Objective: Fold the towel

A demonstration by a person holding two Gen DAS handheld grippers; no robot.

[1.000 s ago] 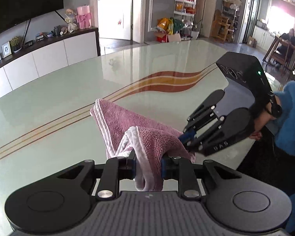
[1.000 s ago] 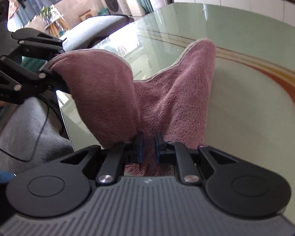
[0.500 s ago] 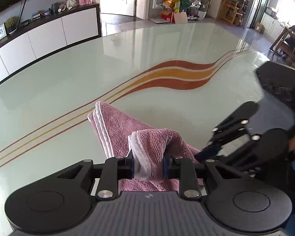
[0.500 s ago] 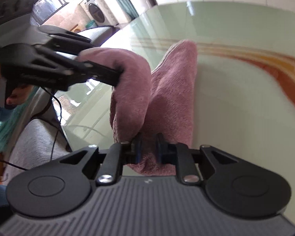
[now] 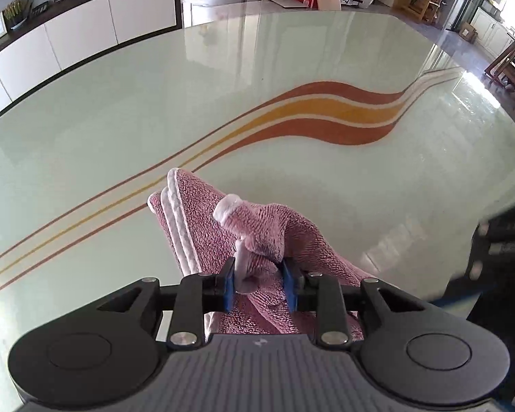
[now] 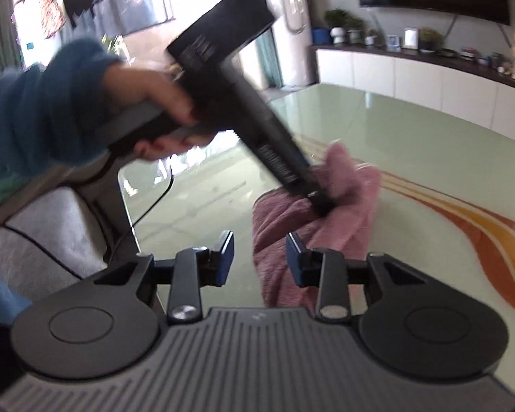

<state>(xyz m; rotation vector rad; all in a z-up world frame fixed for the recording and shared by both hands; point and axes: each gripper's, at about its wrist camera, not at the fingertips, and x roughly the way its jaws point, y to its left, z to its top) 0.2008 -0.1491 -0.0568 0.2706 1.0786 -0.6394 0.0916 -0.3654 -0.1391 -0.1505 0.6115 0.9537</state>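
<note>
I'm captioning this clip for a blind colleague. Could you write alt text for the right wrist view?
The right gripper is open, with the pink towel just beyond its fingertips on a glossy green table. The left gripper, held by a hand in a blue sleeve, is buried in the towel's bunched top.

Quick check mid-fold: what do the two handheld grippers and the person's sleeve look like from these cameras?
Both grippers are black with a ribbed grey deck, round side discs, silver pivot screws and blue-padded jaws: the left gripper and the right gripper match. A black cable trails off the left one. The sleeve is blue and fuzzy-looking.
</note>
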